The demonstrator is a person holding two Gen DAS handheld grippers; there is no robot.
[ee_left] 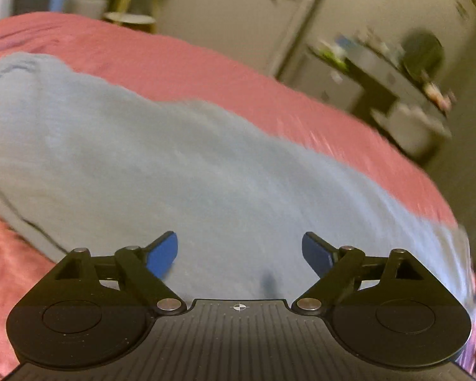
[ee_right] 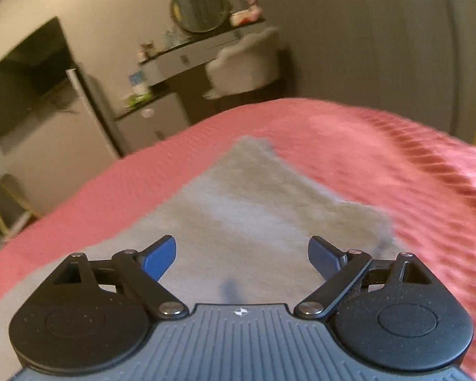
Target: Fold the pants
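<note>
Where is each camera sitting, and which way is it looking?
Left wrist view: sits on the left gripper, looking forward and down over the grey pants on the pink bedspread; only its own open blue-padded fingers show.
Right wrist view: sits on the right gripper, looking forward and down along the pants toward a round mirror; only its own open fingers show.
Shared: the pants, the bedspread, neither gripper holding anything.
</note>
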